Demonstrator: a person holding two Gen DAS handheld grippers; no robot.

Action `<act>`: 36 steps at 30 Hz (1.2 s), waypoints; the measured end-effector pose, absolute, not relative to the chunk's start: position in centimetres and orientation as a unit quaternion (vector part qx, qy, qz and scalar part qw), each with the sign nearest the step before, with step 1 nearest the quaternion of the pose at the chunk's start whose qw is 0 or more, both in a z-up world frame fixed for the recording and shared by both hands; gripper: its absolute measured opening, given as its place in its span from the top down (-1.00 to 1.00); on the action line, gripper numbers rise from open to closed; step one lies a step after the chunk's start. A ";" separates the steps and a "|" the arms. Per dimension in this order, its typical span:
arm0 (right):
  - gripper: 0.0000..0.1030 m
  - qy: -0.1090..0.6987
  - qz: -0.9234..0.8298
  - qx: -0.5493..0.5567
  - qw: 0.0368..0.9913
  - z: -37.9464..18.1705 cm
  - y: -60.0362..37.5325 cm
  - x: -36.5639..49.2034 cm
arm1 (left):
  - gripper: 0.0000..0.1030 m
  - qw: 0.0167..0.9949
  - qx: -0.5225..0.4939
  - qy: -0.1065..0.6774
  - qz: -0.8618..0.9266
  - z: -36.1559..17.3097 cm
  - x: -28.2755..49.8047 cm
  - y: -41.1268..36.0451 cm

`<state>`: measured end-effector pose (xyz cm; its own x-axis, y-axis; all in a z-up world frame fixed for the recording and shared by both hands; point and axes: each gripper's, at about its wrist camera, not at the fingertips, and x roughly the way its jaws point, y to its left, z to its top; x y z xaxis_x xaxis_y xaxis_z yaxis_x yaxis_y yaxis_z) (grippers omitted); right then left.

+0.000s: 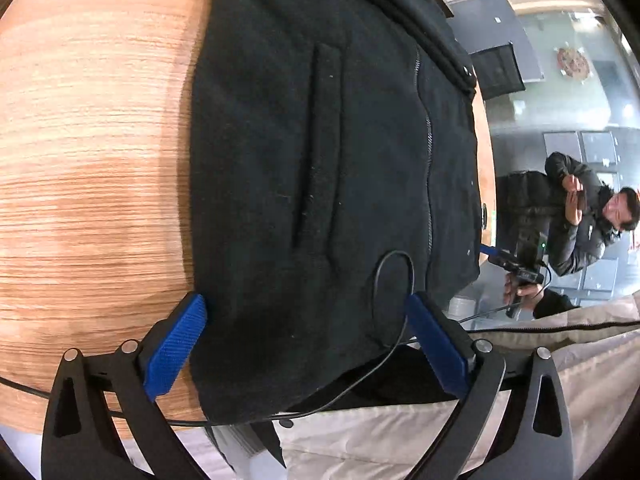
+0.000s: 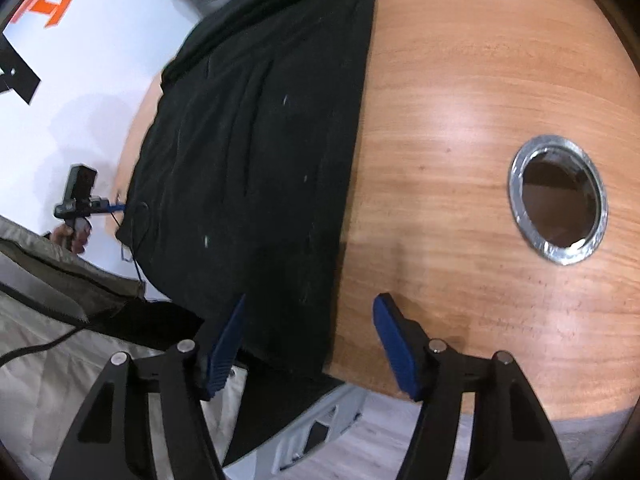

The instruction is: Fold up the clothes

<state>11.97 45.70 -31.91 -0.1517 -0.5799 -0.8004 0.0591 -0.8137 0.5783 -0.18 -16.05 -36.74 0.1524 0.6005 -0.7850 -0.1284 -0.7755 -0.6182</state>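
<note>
A black zip-up jacket [image 1: 320, 160] lies flat on a wooden table [image 1: 88, 160], its zipper and a side pocket facing up. My left gripper [image 1: 306, 314] is open, its blue pads astride the jacket's near hem at the table's edge. In the right wrist view the same jacket [image 2: 248, 168] lies on the table [image 2: 460, 120]. My right gripper [image 2: 308, 312] is open over the jacket's other near corner, its left pad over the cloth and its right pad over bare wood. Each gripper shows small in the other's view, the right one [image 1: 490, 251] and the left one [image 2: 116, 207].
A round metal-rimmed cable hole [image 2: 558, 200] sits in the table right of the jacket. A thin black cable [image 1: 384, 280] lies over the hem. My light coat [image 1: 520, 380] is at the near edge. A seated person [image 1: 588, 216] is beyond the table.
</note>
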 end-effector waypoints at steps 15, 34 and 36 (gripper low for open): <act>0.23 -0.215 -0.710 0.607 0.284 -32.9 45.4 11.0 | -0.99 0.260 -0.733 -0.158 0.609 -37.5 -0.5 -17.3; 0.76 -0.250 -0.691 0.594 0.327 -31.0 43.9 9.8 | 0.63 0.287 -0.732 -0.213 0.580 -36.8 -0.7 -17.8; 0.79 -0.242 -0.702 0.577 0.340 -28.9 43.7 9.6 | 0.64 0.288 -0.719 -0.241 0.585 -35.6 -0.8 -18.9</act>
<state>9.60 43.68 -28.88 -0.1029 -0.7567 -0.6456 0.1976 -0.6517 0.7323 -0.81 -18.86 -35.59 0.1995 0.6833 -0.7024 0.0089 -0.7180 -0.6960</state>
